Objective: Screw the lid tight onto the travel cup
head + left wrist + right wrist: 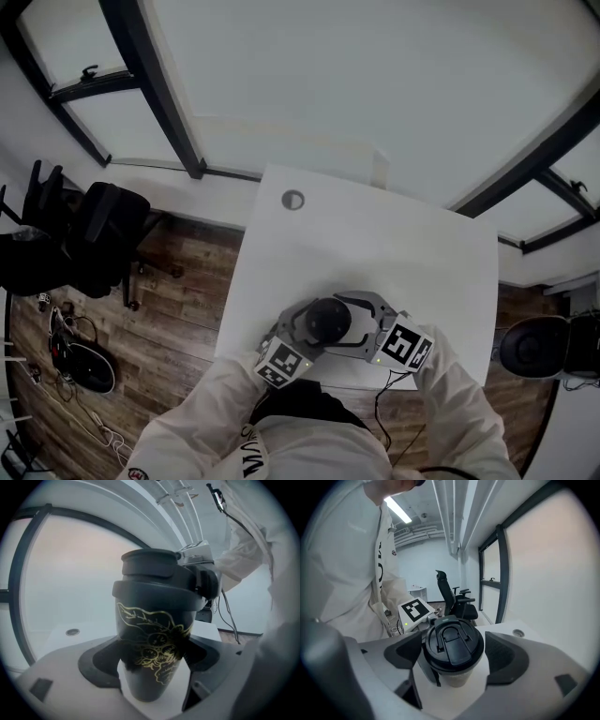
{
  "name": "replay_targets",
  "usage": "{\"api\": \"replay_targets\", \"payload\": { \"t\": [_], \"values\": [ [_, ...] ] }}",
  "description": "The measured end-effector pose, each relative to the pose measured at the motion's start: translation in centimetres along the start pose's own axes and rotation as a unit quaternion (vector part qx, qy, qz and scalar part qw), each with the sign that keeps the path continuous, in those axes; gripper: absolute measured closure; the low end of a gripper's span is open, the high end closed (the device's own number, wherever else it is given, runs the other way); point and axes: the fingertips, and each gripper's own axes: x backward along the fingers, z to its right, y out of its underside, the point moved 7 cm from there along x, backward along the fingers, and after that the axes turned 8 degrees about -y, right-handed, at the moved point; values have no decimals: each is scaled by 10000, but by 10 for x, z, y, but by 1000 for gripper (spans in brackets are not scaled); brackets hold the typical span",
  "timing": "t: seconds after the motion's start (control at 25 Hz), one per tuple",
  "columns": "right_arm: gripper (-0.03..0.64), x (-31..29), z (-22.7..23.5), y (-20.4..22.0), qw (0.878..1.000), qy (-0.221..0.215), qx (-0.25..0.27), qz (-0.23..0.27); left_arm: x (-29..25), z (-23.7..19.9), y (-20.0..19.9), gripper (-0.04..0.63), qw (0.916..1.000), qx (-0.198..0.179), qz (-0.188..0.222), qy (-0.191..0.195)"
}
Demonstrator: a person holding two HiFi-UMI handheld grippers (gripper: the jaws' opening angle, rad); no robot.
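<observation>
The travel cup (154, 639) stands at the lower centre of the head view, near the lower edge of the white surface (375, 234). The left gripper (152, 667) has its jaws spread wide and clamped on the cup's dark, gold-printed body, at the centre of its view. The right gripper (454, 660) has its jaws closed against both sides of the black lid (453, 644) on top of the cup.

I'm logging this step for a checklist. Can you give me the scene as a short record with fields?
Container: dark travel cup, gold print, upright over the white table
Top: black lid seated on the cup
Left: left tool shut on the cup's body
Right: right tool shut on the lid
</observation>
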Motion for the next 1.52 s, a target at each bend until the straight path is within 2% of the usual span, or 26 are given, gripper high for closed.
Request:
{"api": "replay_targets", "payload": {
  "t": [0.2,0.36,0.48,0.64,0.84,1.0,1.16,1.24,1.32,1.4,1.52],
  "values": [
    [207,-3,2,11,9995,117,229,198,-3,-3,0,187,9995,-43,100,303],
    [207,2,3,16,9986,240,217,423,-8,-3,1,187,9993,-66,113,363],
    [207,2,0,21,9960,528,0,715,-9,-1,2,187,9995,-56,137,264],
    [207,2,-7,23,9919,999,-214,751,-8,2,4,187,9998,-64,139,136],
    [207,3,-5,23,9880,1181,-525,842,-10,4,2,187,9998,11,195,-88],
    [207,1,-16,25,9723,1902,-916,1006,-8,12,4,187,9972,126,322,-656],
    [207,-3,-34,26,9302,3046,-1464,1432,-6,24,4,187,9918,148,387,-1208],
    [207,-4,-39,26,9156,3332,-1565,1619,-6,27,4,187,9909,128,400,-1278],
    [207,-5,-40,24,9136,3340,-1518,1753,-5,25,5,187,9920,139,392,-1192],
    [207,-1,-40,20,9173,3201,-1369,1935,-2,18,5,187,9936,263,364,-1038],
    [207,10,-37,16,9321,2749,-1093,2091,0,12,5,187,9969,305,332,-651]
  ]
}}
